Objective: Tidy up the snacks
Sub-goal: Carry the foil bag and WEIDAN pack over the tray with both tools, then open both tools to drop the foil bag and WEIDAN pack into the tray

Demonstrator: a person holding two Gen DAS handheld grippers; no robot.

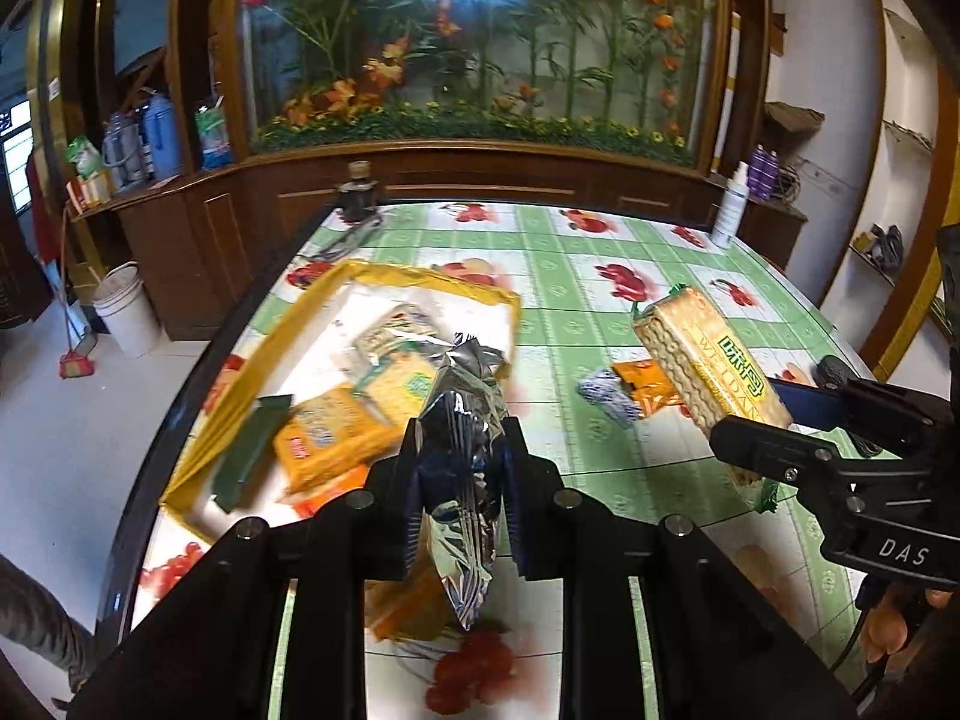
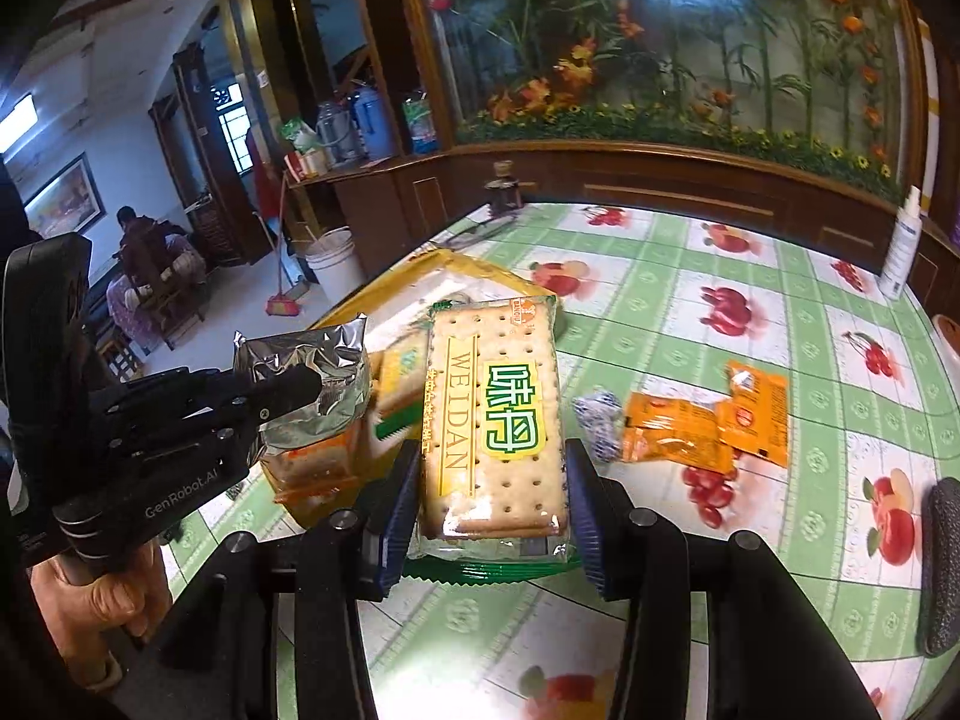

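Home living or dining room. Table with green fruit-print oilcloth (image 1: 600,276), dark wood cabinetry (image 1: 480,174) framing a glass case of artificial flowers and bamboo (image 1: 480,42). White bucket (image 1: 126,309) and broom (image 1: 75,354) on the tiled floor, water jugs (image 1: 144,138) on a side counter, a seated person (image 2: 141,252) in the next room.

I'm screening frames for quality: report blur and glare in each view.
Left wrist: tray and its snacks smeared by motion blur; foil pack sharper, with glare. Right wrist: cracker pack crisp, wrapper sheen low down; tray behind it blurred; fisheye bends the table edge.
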